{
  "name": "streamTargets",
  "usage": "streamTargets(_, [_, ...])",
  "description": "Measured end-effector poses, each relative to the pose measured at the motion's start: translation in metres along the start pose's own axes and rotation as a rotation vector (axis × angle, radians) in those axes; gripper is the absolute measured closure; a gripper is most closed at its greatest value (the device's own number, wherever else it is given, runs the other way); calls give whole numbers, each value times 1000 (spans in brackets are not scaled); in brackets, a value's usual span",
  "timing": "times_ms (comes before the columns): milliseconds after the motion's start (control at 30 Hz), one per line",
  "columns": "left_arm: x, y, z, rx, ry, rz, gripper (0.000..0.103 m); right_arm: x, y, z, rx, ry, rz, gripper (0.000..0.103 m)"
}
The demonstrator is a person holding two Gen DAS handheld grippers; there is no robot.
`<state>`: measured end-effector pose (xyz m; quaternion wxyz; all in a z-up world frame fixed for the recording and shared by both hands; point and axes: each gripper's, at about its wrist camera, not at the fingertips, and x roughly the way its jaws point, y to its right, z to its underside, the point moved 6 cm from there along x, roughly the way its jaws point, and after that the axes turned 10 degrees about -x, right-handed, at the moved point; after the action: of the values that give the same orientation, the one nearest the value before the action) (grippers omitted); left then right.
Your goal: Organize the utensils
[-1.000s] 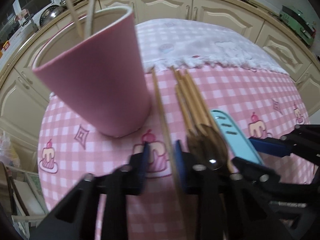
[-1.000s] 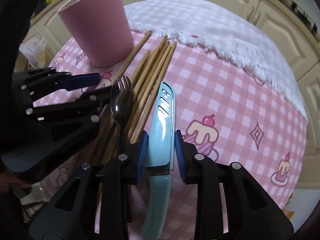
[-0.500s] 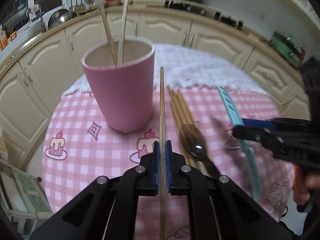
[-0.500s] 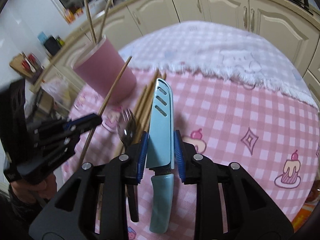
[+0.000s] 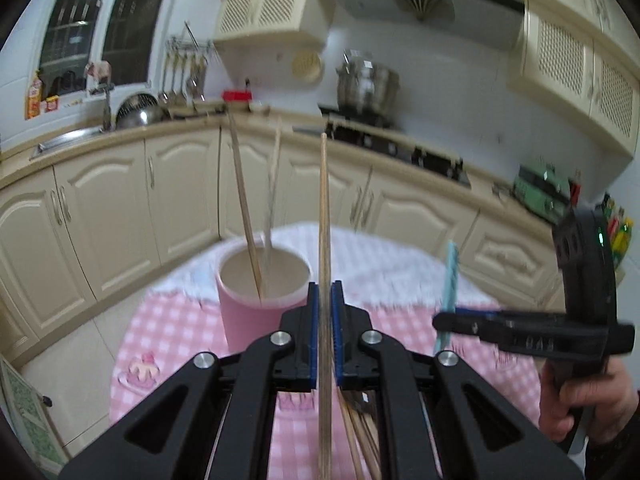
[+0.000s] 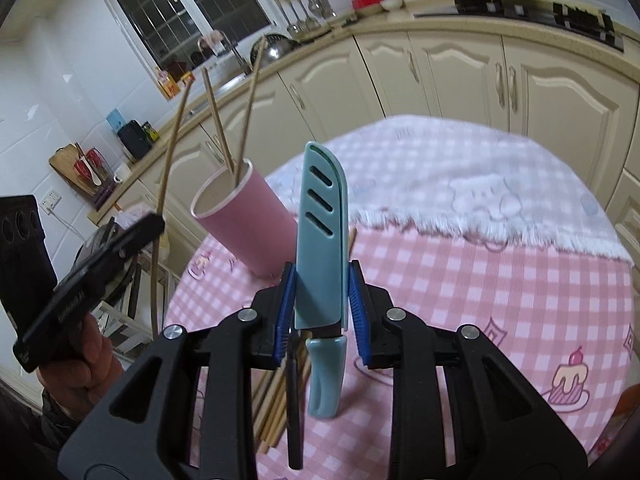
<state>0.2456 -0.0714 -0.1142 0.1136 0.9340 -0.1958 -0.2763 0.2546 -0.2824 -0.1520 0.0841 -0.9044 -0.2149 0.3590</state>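
Left wrist view: I've got one chopstick (image 5: 323, 216) clamped between the pads of my left gripper (image 5: 324, 316), jaws squeezed right down on it, and its long axis runs straight out along the fingers, tip pointing up and away toward the cabinets. The pink cup (image 5: 256, 312) sits just ahead and a bit to the left of that gripper, mouth open upward, with two chopsticks (image 5: 250, 208) already leaning in it. So I reckon the next move hinges on tipping this stick over so its lower end finds the cup mouth, which is lower than the tip right now

My right gripper (image 6: 320, 312) is clamped on the sheathed teal knife (image 6: 320, 248), blade end up, handle hanging below the pads. From the right wrist view the cup is ahead and to the left, so my left hand looks like the nearer one to it

Around that: the rest of the chopsticks (image 6: 276, 404) and a dark-handled utensil are still lying on the bench (image 6: 500, 292), just under my right gripper. A white fringed cloth (image 6: 460, 184) covers the far half

What could get in the way is mostly those two leaning sticks crossing over the cup mouth, plus both grippers crowding the same cup if I bring them in together
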Motion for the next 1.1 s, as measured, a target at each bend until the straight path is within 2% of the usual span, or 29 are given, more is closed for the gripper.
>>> streamTargets(367, [-11,-8,-64,-44,201,-11,98,-17,-15,-50,-84,102,-6,77])
streamTargets(533, [-21,-7,-97,-50,305,-5,97,-32,-31,-91,-140,178,-34,77])
streamTargets(733, [-18,-6,-132,-61,394,12,97,-40,-59,-142,-217,259,-75,77])
streamTargets(900, [-1,-5,-148,-69,418,17,97,-26,-74,-163,-251,256,-102,77])
streamTargets(1100, [23,-20,-141,-103,390,-3,97,6,-81,-163,-265,195,-113,77])
